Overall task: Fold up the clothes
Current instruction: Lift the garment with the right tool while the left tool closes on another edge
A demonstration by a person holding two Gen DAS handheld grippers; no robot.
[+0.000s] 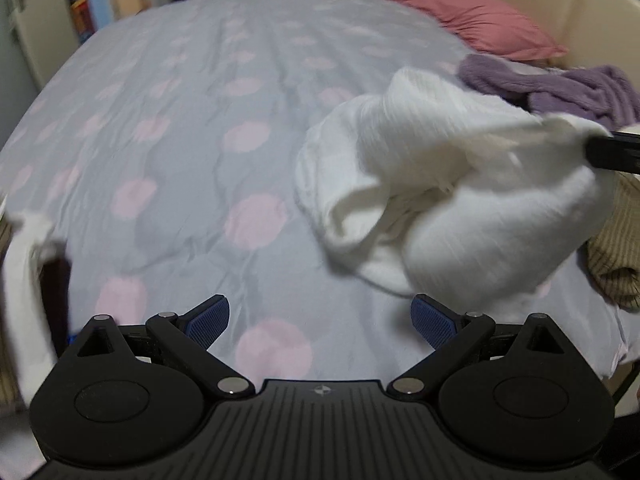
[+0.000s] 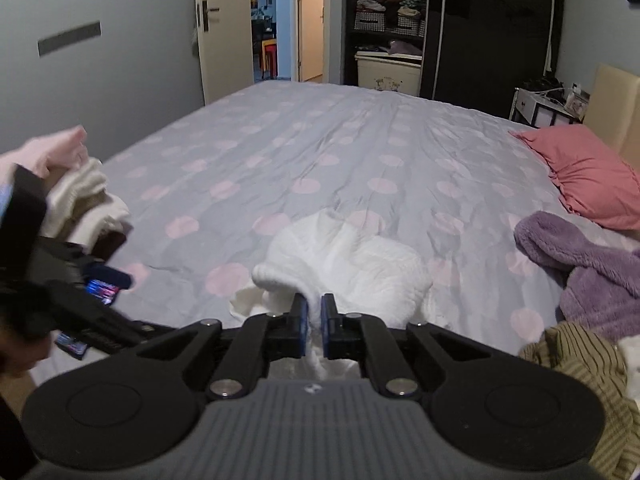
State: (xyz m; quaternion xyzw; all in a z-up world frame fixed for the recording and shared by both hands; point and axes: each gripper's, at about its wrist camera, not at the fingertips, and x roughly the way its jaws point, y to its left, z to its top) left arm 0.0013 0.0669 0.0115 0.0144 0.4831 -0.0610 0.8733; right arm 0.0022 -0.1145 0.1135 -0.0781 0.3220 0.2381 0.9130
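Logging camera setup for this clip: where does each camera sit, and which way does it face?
Left wrist: on the left gripper, jaws open and empty, looking across the grey pink-dotted bedsheet at the crumpled white knit garment; the right gripper's black tip enters at the right edge.
Right wrist: on the right gripper, shut on that white garment, facing the open door and dark wardrobe; the left gripper shows at left.
Shared: sheet, white garment, pink pillow, purple fleece garment.
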